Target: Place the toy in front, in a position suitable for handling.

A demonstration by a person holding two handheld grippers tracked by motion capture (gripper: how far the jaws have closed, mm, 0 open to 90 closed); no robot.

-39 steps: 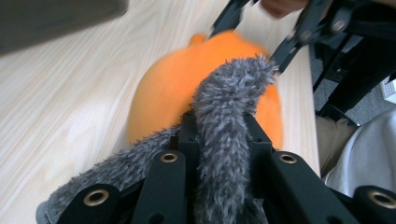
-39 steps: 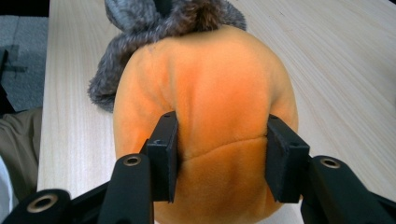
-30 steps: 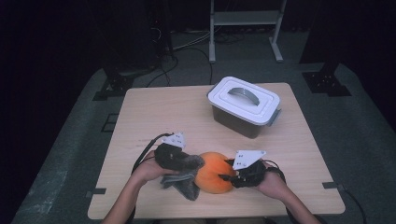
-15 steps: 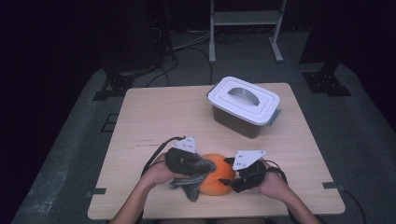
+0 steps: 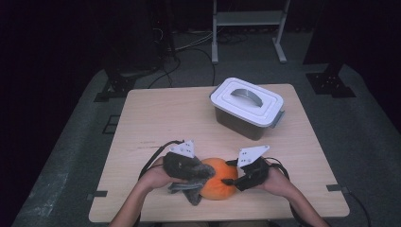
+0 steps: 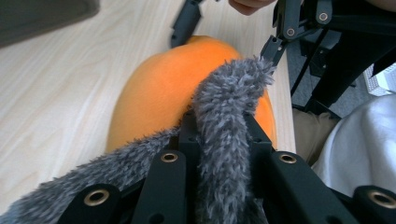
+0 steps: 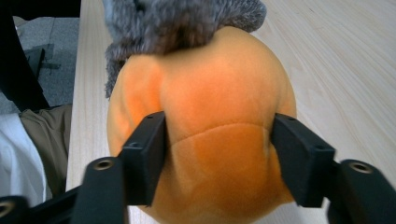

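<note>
An orange plush ball [image 5: 218,183] lies near the table's front edge, with a grey furry piece [image 5: 185,169] draped on its left side. My left gripper [image 5: 204,171] is shut on a strip of that grey fur [image 6: 229,102], which stands up between its jaws [image 6: 219,123] just above the orange plush [image 6: 163,88]. My right gripper [image 5: 231,178] comes in from the right. Its jaws [image 7: 217,144] have just been closing and now press on both flanks of the orange plush [image 7: 210,93], with the grey fur [image 7: 177,23] at the far end.
A grey bin with a white handled lid [image 5: 248,101] stands at the back right of the wooden table [image 5: 161,113]. Cables trail from both grippers. A metal shelf frame [image 5: 248,28] stands on the floor beyond the table.
My left gripper has edged slightly right with the grey fur, closer over the orange plush. The right hand has stayed in place.
</note>
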